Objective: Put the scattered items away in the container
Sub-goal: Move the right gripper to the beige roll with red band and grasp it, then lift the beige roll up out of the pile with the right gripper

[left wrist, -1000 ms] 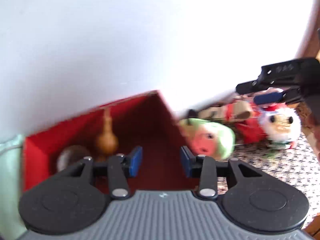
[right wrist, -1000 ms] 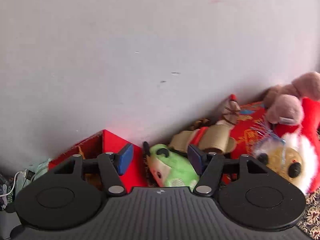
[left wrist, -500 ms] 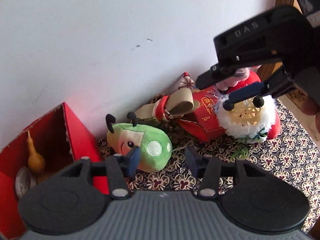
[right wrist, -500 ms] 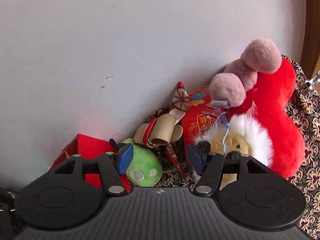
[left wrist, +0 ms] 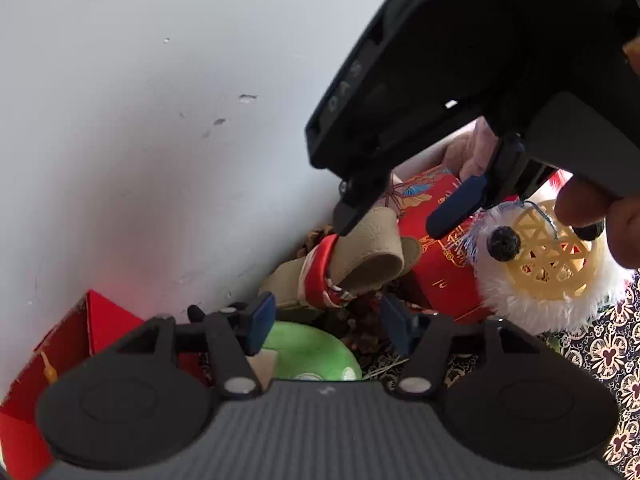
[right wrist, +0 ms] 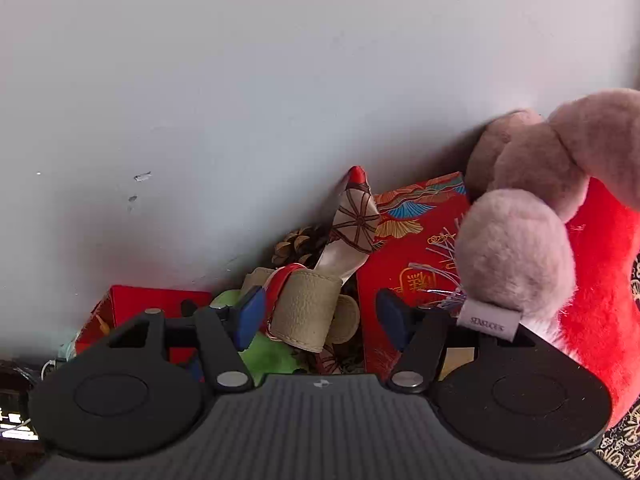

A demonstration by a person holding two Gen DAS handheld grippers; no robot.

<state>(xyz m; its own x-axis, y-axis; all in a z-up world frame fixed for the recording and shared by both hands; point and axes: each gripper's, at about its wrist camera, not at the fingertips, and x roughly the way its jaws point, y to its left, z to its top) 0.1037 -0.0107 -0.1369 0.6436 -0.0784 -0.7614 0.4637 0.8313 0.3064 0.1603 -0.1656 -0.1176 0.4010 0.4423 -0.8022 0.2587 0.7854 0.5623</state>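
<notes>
The red open box (left wrist: 92, 332) stands against the wall at lower left, with a small gourd inside. A green plush (left wrist: 312, 354) lies just below my open left gripper (left wrist: 326, 322). Beyond it lies a beige leather loop tied with a red scarf (left wrist: 372, 248). My right gripper (left wrist: 400, 216) hovers over the pile from the upper right. In the right wrist view the right gripper (right wrist: 320, 316) is open, its jaws either side of the beige loop (right wrist: 308, 308) without closing on it. The red box (right wrist: 156, 300) shows at left.
A red gift packet (right wrist: 408, 248), a pine cone (right wrist: 296, 244) and a red plush with dusty-pink pompoms (right wrist: 516, 248) crowd the wall corner. A cream woven ball in white fur (left wrist: 548, 256) lies right of them, with a person's fingers (left wrist: 580, 204) above it. A patterned cloth (left wrist: 616, 344) covers the surface.
The left gripper swung from over the red box to the right, toward the pile. The right gripper moved in and down until the beige loop sits between its fingers.
</notes>
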